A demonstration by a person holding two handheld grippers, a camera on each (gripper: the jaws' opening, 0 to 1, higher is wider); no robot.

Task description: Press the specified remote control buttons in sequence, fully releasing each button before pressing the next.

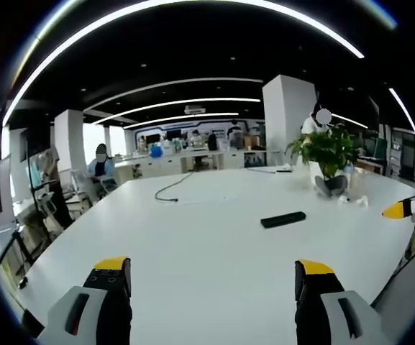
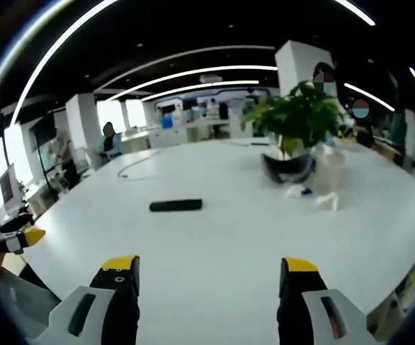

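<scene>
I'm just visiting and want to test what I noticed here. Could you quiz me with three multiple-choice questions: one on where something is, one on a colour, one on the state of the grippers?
1. Where does the remote control lie?
A. in a gripper
B. flat on the white table
C. in the plant pot

2. What colour are the jaw tips?
A. yellow
B. green
C. blue

3. How does the right gripper stand?
A. shut on the remote
B. shut on nothing
C. open

Answers: 1 B, it rests alone on the tabletop, left of the potted plant. 2 A, yellow caps top the black jaws. 3 C, its jaws stand wide apart, as do the left gripper's.
</scene>
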